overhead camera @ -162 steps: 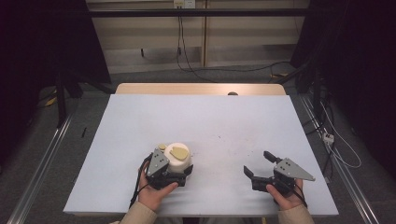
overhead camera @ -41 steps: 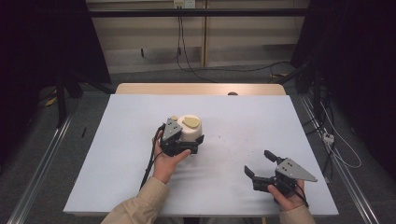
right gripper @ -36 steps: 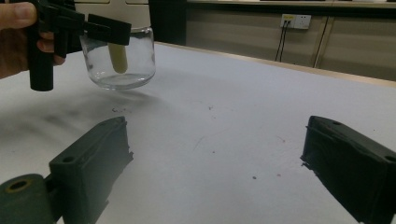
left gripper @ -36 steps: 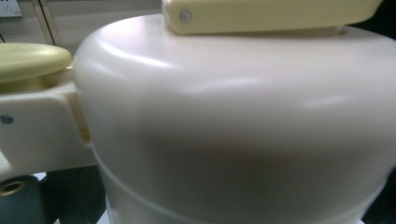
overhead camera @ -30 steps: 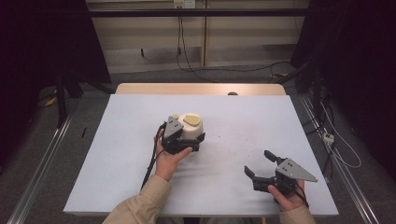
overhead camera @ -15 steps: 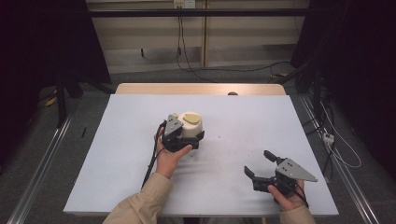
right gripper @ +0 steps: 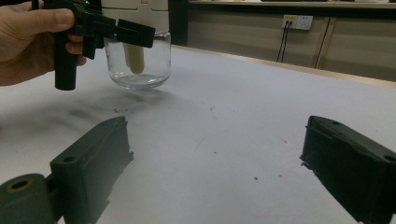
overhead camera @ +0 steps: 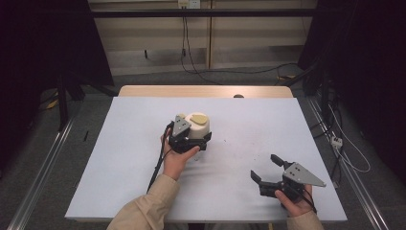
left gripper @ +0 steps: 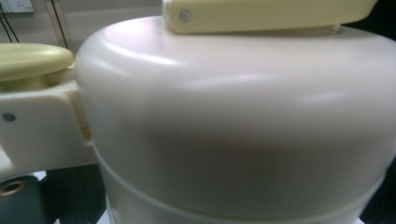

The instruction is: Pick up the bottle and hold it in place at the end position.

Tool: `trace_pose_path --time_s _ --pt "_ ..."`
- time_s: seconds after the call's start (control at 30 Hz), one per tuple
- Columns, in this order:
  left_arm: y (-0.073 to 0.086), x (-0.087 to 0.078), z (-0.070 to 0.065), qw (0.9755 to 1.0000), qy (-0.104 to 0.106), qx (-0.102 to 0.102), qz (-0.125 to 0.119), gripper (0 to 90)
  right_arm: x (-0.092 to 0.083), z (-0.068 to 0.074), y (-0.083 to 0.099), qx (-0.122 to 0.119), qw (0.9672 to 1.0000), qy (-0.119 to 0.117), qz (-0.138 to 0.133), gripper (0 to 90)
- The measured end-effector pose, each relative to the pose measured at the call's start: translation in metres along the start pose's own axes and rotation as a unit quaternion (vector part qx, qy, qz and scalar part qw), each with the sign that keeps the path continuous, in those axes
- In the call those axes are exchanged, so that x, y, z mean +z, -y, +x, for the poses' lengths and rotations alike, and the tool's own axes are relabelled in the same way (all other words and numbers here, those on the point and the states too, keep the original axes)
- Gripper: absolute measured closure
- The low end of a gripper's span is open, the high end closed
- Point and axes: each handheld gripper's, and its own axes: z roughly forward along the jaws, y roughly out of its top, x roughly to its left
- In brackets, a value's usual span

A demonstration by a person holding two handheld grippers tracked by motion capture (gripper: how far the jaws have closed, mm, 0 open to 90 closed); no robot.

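Jar (overhead camera: pixel 198 127) with cream lid sits mid-table in the high view, our left gripper (overhead camera: pixel 186 138) clamped on it, left gripper view shows the lid (left gripper: pixel 233 116) close up, right gripper view has our right gripper (right gripper: pixel 210 168) spread wide, idle; we judge next move is setting the jar down.

Table: white top (overhead camera: pixel 239 120), with a strip of bare wood (overhead camera: pixel 206 91) along its far edge.
Floor: grey (overhead camera: pixel 91 120), metal rails (overhead camera: pixel 40 177) running beside the table's left and right edges.
Back wall: beige panels (overhead camera: pixel 143 36), a dark bar across them, a socket (overhead camera: pixel 187 4) with cables hanging down.
Sides: dark.
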Motion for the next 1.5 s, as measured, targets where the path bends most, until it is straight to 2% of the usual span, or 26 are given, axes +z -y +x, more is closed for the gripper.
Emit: trace_pose_path --time_s 0.23,0.4,0.5,0.77,0.87,1.23,1.5 --pt "0.002 0.004 0.001 1.0 -0.002 -0.004 0.003 5.1 0.0 0.0 0.0 0.001 1.0 -0.001 0.0 7.0" --pt "0.003 0.006 0.002 1.0 -0.004 0.002 0.006 5.1 0.0 0.0 0.0 0.0 1.0 -0.001 0.0 7.0" --pt "0.004 0.007 0.002 1.0 -0.005 -0.004 0.006 5.1 0.0 0.0 0.0 0.001 1.0 -0.001 -0.001 7.0" --pt "0.004 0.008 0.004 0.9999 -0.011 0.001 0.007 5.1 0.0 0.0 0.0 0.0 1.0 -0.001 -0.001 7.0" --pt "0.004 0.009 0.004 0.9999 -0.009 -0.005 0.004 5.1 0.0 0.0 0.0 0.001 1.0 -0.002 0.0 7.0" --pt "0.0 0.013 0.003 0.9999 -0.009 0.008 0.011 5.1 0.0 0.0 0.0 0.001 1.0 -0.002 -0.001 7.0" --pt "-0.003 0.018 -0.001 0.9999 -0.007 0.01 0.012 5.1 0.0 0.0 0.0 0.002 1.0 -0.002 -0.002 7.0"
